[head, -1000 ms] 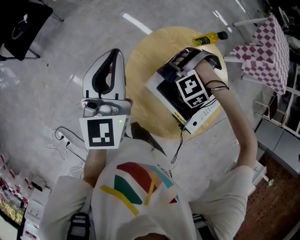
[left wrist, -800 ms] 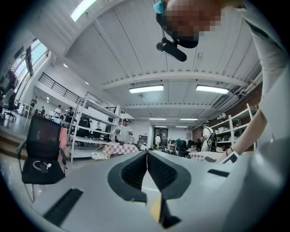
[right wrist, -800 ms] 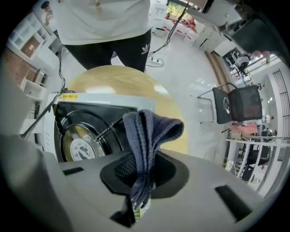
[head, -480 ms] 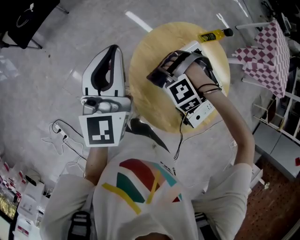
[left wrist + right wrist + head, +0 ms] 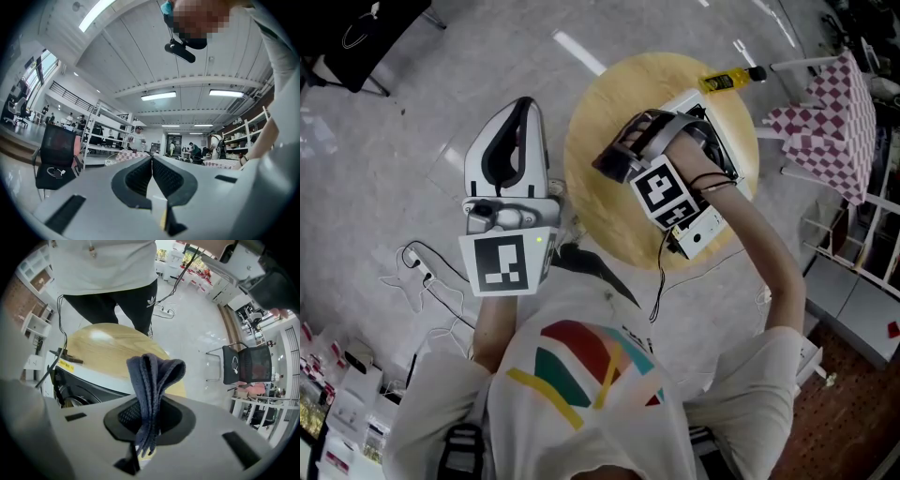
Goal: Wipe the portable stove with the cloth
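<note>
Stove [image 5: 705, 225]: on round table [image 5: 591, 187], right of centre, directly beneath right gripper.

Left gripper [image 5: 528, 103]: off table to left, over floor, well apart from stove. Jaws pressed together, nothing between.

Right gripper [image 5: 614, 161]: nearer one, over stove. Jaws clenched on folded dark cloth [image 5: 152, 376], whose loose fold pokes past tips. In right gripper view, stove lies below-left of cloth. Whether cloth touches stove: cannot tell.

Bottle [image 5: 727, 80]: far table edge.
</note>
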The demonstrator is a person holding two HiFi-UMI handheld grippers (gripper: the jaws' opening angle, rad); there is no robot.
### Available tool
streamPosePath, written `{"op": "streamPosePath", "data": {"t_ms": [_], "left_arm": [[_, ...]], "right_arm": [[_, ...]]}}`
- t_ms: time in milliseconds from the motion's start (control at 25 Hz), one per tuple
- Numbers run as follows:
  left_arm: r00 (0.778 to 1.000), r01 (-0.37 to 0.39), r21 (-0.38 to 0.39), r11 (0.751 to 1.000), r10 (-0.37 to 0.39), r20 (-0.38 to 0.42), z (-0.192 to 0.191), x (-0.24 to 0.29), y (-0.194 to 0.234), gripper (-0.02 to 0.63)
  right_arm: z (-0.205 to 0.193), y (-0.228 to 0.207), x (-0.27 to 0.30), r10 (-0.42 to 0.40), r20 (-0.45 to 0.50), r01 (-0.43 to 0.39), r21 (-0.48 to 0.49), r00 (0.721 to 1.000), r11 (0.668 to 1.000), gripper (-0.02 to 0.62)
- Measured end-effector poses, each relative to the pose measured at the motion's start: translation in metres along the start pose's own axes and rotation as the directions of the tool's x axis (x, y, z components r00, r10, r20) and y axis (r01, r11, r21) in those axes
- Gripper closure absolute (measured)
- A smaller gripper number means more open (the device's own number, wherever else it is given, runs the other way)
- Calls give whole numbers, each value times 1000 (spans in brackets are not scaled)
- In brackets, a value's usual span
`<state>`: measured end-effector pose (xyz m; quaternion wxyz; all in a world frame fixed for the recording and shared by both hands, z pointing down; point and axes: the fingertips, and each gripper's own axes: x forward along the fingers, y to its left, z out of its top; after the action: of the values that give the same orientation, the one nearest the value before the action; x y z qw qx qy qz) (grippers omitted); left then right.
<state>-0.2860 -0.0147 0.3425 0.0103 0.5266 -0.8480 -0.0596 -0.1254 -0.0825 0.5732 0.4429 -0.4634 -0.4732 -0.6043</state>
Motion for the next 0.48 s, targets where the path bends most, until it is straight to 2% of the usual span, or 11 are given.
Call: {"op": "streamPosePath", "data": {"t_ms": [120,280,400,480], "left_arm": [[999,-11,-18,1000,12,44,12,6,1,600],[999,34,-10,999,-34,29,11,12,-5,600],[996,62,-15,998,-61,61,24,22,-13,600],[992,95,-14,995,-93,81,33,29,-22,600]], "right_arm": [[0,-1,-1,-3,-5,3,1,1000,1000,563],[-8,-7,-9,-31,-22,32,34,999,999,563],[-25,-16,-26,-88,-45,94,156,995,983,563],[-40,-23,-43,-145,-68,159,304,987,939,563]]}}
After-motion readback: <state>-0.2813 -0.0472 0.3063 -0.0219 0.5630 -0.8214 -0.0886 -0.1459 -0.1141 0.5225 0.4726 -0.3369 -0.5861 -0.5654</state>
